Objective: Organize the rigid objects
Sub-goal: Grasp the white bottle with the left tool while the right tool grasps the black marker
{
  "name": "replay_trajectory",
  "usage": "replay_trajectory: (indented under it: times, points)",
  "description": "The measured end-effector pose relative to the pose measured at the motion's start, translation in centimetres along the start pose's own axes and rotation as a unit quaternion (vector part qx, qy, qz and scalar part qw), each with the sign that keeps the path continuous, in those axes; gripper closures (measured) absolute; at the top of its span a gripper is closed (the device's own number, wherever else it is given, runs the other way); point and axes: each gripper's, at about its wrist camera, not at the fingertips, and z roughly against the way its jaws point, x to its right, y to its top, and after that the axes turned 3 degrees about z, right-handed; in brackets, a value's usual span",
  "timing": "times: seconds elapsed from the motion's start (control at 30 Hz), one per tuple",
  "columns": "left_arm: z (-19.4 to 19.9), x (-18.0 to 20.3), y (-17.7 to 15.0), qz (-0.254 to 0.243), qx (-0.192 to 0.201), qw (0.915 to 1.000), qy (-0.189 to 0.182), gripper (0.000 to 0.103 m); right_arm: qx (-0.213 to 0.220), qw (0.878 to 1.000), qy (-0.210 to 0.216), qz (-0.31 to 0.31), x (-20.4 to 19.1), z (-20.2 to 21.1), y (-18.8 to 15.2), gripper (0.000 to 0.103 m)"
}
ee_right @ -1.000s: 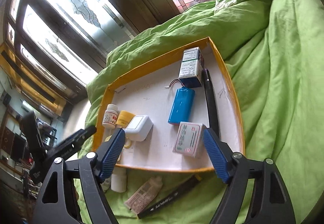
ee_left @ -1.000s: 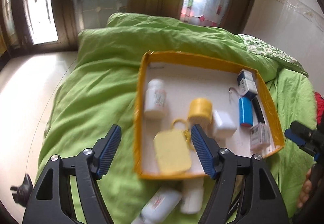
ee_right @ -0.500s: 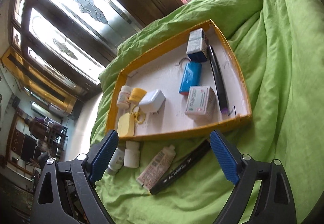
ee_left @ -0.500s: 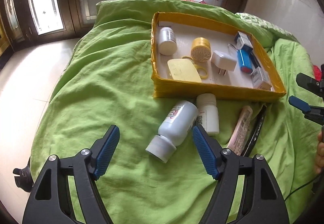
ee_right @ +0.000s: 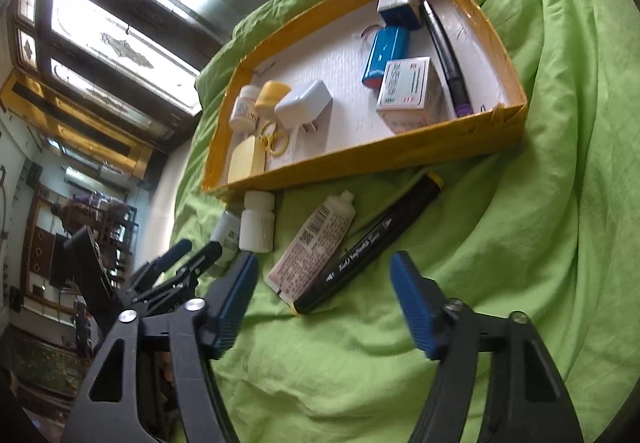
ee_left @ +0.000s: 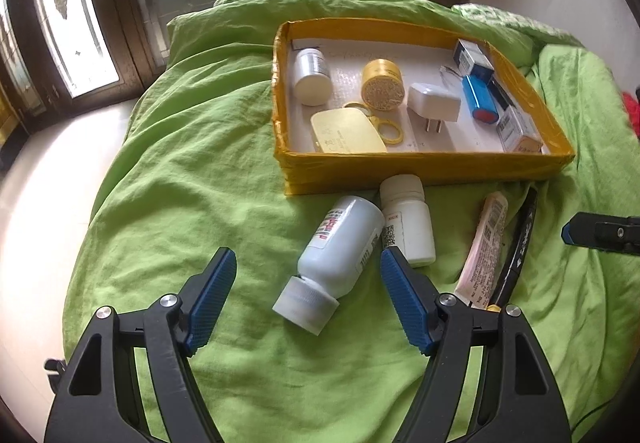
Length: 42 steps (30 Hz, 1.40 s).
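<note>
On the green bed cover (ee_left: 192, 179), just in front of the yellow tray (ee_left: 424, 165), four things still lie loose, so you are at the picking-up step with nothing yet in hand. Your left tool (ee_left: 308, 295) stands well open and empty, its pads either side of the big white bottle (ee_left: 340, 247), which lies on its side with the cap towards you; neither pad touches it. The small white bottle (ee_left: 408, 223) lies touching it on the right. Your right tool (ee_right: 324, 295) is closing with nothing gripped; the cream tube (ee_right: 312, 247) and the black marker (ee_right: 372, 247) lie side by side just ahead of its pads. Next, I judge, you lower the left tool over the big bottle's body, close squarely, then lift it over the tray wall. Watch the round bottle rolling, and nudging its small neighbour.
</note>
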Motion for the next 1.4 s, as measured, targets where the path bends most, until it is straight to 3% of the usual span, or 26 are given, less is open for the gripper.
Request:
replay_trajectory:
  times: [0.1,0.2,0.23,0.3,0.43,0.57,0.67,0.87,1.0,1.1,1.17,1.2,1.23,1.3,1.4]
  points:
    - [-1.1,0.9,-0.1,-0.023,-0.01,0.9997,0.009,0.031,-0.008,1.0,-0.003,0.008,-0.2,-0.3,-0.2,0.053]
    - [-2.5,1.4,-0.4,-0.042,-0.028,0.9984,0.023,0.054,-0.011,1.0,-0.013,0.009,-0.2,-0.6,-0.4,0.062]
    - [-2.8,1.7,-0.5,-0.048,-0.031,0.998,0.027,0.057,-0.012,1.0,-0.017,0.005,-0.1,-0.7,-0.4,0.064]
    - [-2.9,2.2,-0.5,-0.06,-0.028,0.9974,0.031,0.06,-0.022,0.999,-0.032,-0.016,0.4,-1.3,-0.4,0.077]
    - [-2.0,2.1,-0.6,-0.038,-0.04,0.9984,0.014,0.071,-0.03,0.997,-0.025,-0.063,1.8,-2.1,-0.2,0.083]
    - [-1.0,2.3,-1.1,-0.011,-0.059,0.9982,-0.004,0.071,-0.028,0.994,-0.001,-0.102,2.9,-2.6,0.3,0.083]
    - [-2.0,2.6,-1.5,-0.015,-0.077,0.9969,0.007,0.071,-0.032,0.992,-0.013,-0.125,3.7,-3.6,0.5,0.083]
    - [-2.0,2.4,-1.2,-0.006,-0.065,0.9979,0.0,0.071,-0.034,0.986,0.001,-0.163,4.9,-4.8,0.7,0.081]
    - [-2.0,2.7,-1.2,-0.014,-0.06,0.9981,0.006,0.07,-0.032,0.988,-0.006,-0.148,4.6,-4.5,0.6,0.082]
    - [-1.7,2.5,-1.1,-0.01,-0.054,0.9985,0.001,0.07,-0.031,0.987,0.018,-0.155,4.8,-3.8,0.3,0.082]
    - [-1.5,2.2,-0.9,-0.003,-0.049,0.9988,-0.001,0.064,-0.033,0.987,0.034,-0.155,4.8,-3.5,0.2,0.083]
    - [-1.4,2.0,-0.8,0.002,-0.047,0.9989,-0.002,0.057,-0.034,0.988,0.034,-0.147,4.5,-3.0,0.0,0.083]
    - [-1.2,1.8,-0.8,0.007,-0.043,0.999,-0.002,0.052,-0.037,0.989,0.03,-0.139,4.3,-2.7,0.0,0.083]
    - [-1.2,1.4,-0.7,0.012,-0.042,0.999,-0.002,0.052,-0.042,0.992,0.024,-0.12,3.7,-2.3,0.0,0.089]
    - [-1.6,1.4,-0.6,0.011,-0.045,0.9989,-0.005,0.052,-0.049,0.997,-0.005,-0.058,2.0,-1.7,0.3,0.089]
